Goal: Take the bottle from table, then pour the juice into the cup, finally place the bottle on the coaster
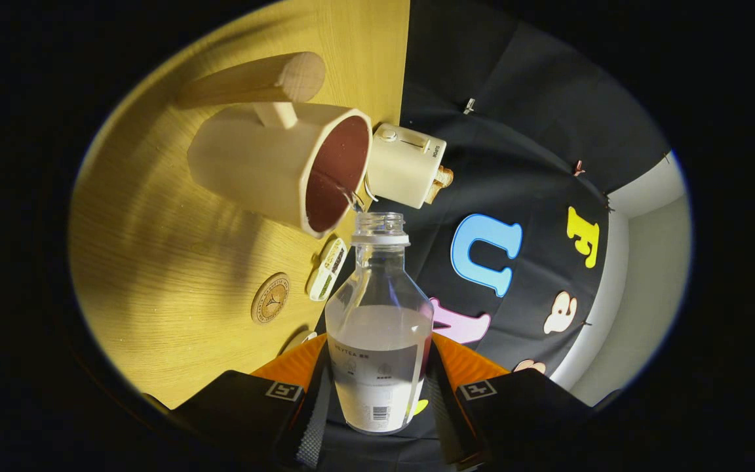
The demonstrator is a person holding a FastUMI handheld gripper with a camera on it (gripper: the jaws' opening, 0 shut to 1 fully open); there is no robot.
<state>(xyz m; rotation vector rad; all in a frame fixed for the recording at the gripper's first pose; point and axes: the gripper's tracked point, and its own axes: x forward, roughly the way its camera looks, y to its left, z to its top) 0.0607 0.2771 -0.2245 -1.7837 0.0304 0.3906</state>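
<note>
My gripper is shut on a clear, uncapped bottle, both fingers pressing on its labelled lower body. The bottle holds pale cloudy juice up to about half its height. It is tipped over sideways, its open mouth at the rim of a cream cup with a reddish-brown inside and a wooden handle. A thin stream of juice runs from the mouth into the cup. A round wooden coaster lies on the wooden table, beside the bottle's body and nearer to the fingers than the cup.
A cream toaster with bread in it stands just behind the cup at the table's far edge. A small flat packet lies between the coaster and the bottle's neck. The black cloth wall hangs beyond the table.
</note>
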